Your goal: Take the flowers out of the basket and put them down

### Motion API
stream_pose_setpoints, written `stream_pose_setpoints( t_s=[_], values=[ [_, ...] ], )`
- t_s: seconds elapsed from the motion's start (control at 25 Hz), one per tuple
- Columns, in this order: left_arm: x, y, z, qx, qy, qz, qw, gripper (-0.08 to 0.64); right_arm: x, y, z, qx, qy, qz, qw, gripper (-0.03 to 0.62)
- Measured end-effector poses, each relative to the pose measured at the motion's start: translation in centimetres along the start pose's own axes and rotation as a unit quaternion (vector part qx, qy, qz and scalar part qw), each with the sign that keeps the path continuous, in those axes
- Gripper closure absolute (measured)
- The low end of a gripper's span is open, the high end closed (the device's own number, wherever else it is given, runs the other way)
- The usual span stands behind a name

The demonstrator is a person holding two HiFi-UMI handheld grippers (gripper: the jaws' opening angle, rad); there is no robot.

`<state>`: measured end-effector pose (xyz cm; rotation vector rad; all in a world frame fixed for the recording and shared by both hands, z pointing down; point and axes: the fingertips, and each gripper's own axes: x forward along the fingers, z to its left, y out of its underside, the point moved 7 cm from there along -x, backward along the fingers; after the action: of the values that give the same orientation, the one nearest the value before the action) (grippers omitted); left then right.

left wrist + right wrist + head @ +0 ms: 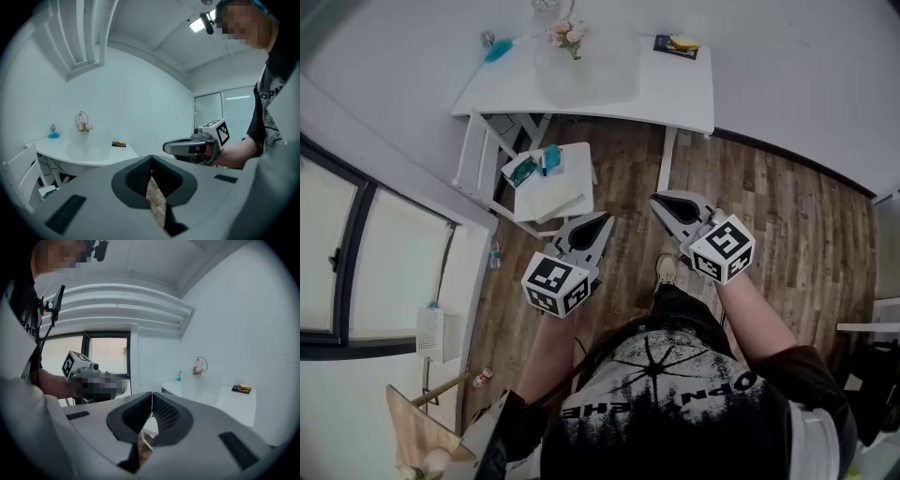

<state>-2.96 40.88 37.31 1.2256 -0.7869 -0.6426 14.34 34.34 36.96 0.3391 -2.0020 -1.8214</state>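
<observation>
The flowers (pixel 568 36) sit in their small basket (pixel 83 123) at the far edge of the white counter (pixel 666 94), close to the wall. Both grippers are held near the person's body, well apart from the counter, over the wooden floor (pixel 769 206). The left gripper (pixel 607 217) has its jaws pressed together with nothing between them. The right gripper (pixel 655 199) is the same, jaws together and empty. A white chair (pixel 555 183) stands between the grippers and the counter.
</observation>
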Motion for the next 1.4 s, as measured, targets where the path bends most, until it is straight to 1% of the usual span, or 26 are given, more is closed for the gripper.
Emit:
stream_pose_setpoints(
  t_s=[0.16,0.32,0.6,0.8,1.12,1.4],
  values=[
    [2.0,-0.2,1.3,-0.003,-0.005,-0.001,1.0000,0.548,1.4,0.0,-2.3,0.005,-0.005,-0.004,1.000,0.574],
    [4.3,-0.7,3.0,-0.005,-0.018,0.000,0.9998,0.548,3.2,-0.2,-5.0,0.003,-0.017,-0.004,1.000,0.574],
    [9.4,-2.7,6.5,-0.009,-0.044,-0.003,0.9990,0.548,6.4,-1.8,-11.0,-0.006,-0.045,-0.003,0.999,0.574],
    [13.4,-4.3,8.2,-0.011,-0.055,-0.005,0.9984,0.548,8.0,-2.4,-15.5,-0.008,-0.057,-0.001,0.998,0.574],
    [19.0,-5.5,10.7,-0.015,-0.071,-0.002,0.9973,0.548,10.2,-2.5,-21.6,-0.005,-0.077,0.004,0.997,0.574],
    [22.3,-5.7,12.3,-0.017,-0.092,0.001,0.9956,0.548,12.1,-1.9,-25.4,-0.003,-0.097,0.005,0.995,0.574]
  ],
)
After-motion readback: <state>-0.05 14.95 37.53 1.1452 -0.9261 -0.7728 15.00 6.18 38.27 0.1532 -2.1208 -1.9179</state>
